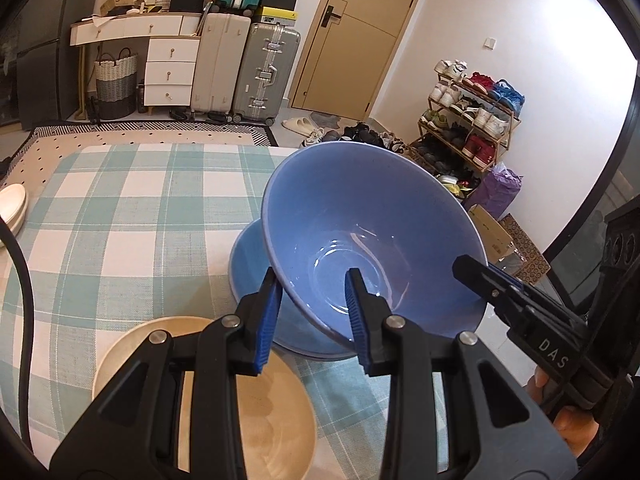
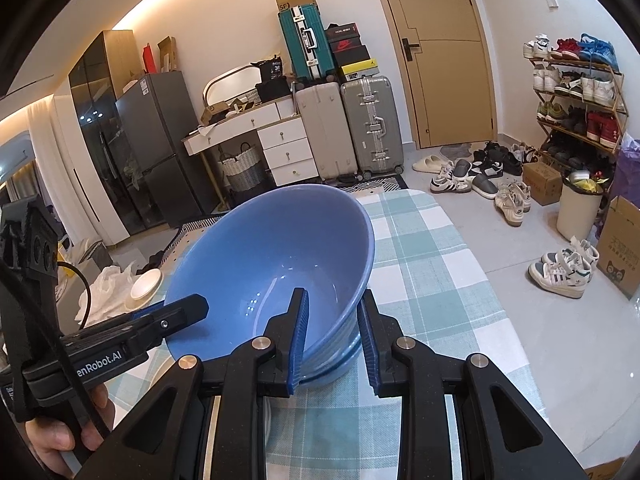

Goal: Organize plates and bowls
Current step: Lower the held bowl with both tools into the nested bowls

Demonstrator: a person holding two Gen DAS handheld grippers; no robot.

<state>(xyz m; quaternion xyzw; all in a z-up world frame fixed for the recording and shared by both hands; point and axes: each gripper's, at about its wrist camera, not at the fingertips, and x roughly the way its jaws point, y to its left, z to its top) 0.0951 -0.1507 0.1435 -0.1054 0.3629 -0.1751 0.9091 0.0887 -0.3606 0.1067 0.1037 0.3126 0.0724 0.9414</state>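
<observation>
A big blue bowl (image 1: 360, 220) is tilted above a second blue bowl (image 1: 250, 256) on the checked tablecloth. My left gripper (image 1: 314, 312) straddles its near rim, one pad outside and one inside; the jaws stand wide, with a gap at the rim. My right gripper (image 2: 334, 334) straddles the opposite rim (image 2: 352, 300) the same way; its tip shows in the left wrist view (image 1: 472, 270). The bowl also fills the right wrist view (image 2: 272, 264). A beige plate (image 1: 256, 412) lies under my left gripper.
White dishes (image 1: 12, 208) are stacked at the table's left edge, also in the right wrist view (image 2: 146, 282). The table's edge (image 2: 480, 280) drops to a floor with shoes, a shoe rack (image 1: 468, 120), boxes and a bin (image 2: 578, 208). Suitcases and drawers stand behind.
</observation>
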